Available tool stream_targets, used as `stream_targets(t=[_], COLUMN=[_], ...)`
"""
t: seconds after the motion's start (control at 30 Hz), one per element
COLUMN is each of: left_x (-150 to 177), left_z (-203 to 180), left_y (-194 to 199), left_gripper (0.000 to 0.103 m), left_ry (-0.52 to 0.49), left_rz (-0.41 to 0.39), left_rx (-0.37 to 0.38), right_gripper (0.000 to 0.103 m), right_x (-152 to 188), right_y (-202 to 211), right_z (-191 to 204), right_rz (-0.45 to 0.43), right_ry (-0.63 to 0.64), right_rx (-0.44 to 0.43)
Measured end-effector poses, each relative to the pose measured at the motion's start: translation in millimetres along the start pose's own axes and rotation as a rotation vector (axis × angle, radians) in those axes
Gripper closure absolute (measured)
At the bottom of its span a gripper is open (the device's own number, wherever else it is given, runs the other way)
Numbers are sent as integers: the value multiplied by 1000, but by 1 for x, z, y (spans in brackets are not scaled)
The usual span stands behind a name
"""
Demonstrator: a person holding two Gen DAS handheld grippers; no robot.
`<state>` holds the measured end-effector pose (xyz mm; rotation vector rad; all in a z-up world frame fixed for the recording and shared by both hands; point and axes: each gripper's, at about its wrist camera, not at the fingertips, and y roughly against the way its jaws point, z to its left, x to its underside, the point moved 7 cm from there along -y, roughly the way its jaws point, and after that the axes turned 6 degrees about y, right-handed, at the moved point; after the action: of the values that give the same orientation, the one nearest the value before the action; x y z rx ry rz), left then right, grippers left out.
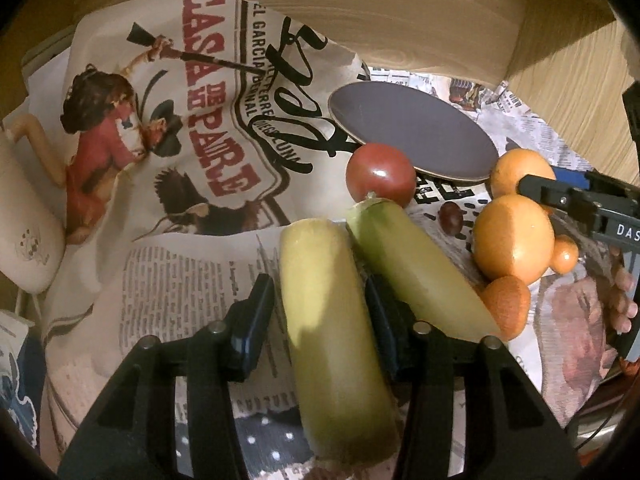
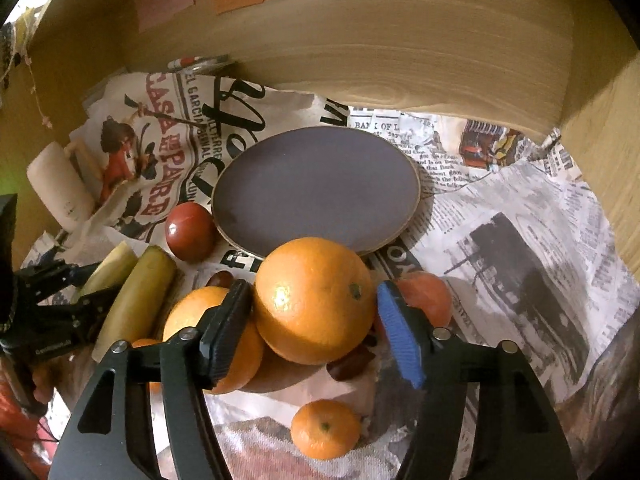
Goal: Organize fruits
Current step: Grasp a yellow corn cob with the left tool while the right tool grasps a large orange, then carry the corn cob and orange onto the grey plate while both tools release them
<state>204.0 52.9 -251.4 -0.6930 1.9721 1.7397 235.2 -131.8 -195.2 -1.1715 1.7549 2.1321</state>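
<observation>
The left tongs (image 1: 320, 316) are sitting spread around a pale yellow-green banana (image 1: 332, 328), one pad to each side of it with a gap showing on the left, so they are open and not clamping. A second banana (image 1: 412, 264) is lying just beside it on the right, its stem end touching a red apple (image 1: 380, 176) farther off. The right tongs (image 2: 314, 320) are straddling a large orange (image 2: 314, 300); the black pad is pressing the fruit's left side while the blue pad is standing just clear of its right side, so whether they are gripping it cannot be told. That orange is sitting on top of a crowded heap: another orange (image 2: 200, 320) is wedged behind the left pad, a tangerine (image 2: 424, 300) is peeking out behind the blue pad, a small mandarin (image 2: 326, 428) is lying nearer, and dark brown date-like pieces (image 2: 348, 364) are tucked under the pile. Beyond the heap a dark grey plate (image 2: 316, 188) is resting flat on crumpled newspaper (image 2: 520, 240) that is covering the bench, with the apple touching the plate's near left rim. A white bottle (image 2: 60, 188) is lying at the far left on a printed poster sheet (image 1: 180, 140). A wooden wall (image 2: 400, 40) is closing off the far side and the right.
</observation>
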Motion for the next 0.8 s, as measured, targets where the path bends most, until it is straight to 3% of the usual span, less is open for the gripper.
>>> stream_targets(t=[0.1, 0.23, 0.43, 0.8], left_x=[-4, -10, -13, -34], left_z=[4, 12, 17, 12], left_y=[-3, -4, 2, 40], left_gripper=[55, 66, 66, 67], left_ry=[15, 51, 66, 49], left_rz=[-15, -25, -41, -143], left_rx=[-21, -27, -13, -17], right_gripper=[41, 41, 43, 43], right_x=[-3, -3, -2, -11], right_y=[-8, -14, -10, 14], right_z=[1, -2, 0, -1], right_rz=[16, 26, 14, -56], right_ry=[22, 23, 43, 12], right_rx=[11, 2, 14, -11])
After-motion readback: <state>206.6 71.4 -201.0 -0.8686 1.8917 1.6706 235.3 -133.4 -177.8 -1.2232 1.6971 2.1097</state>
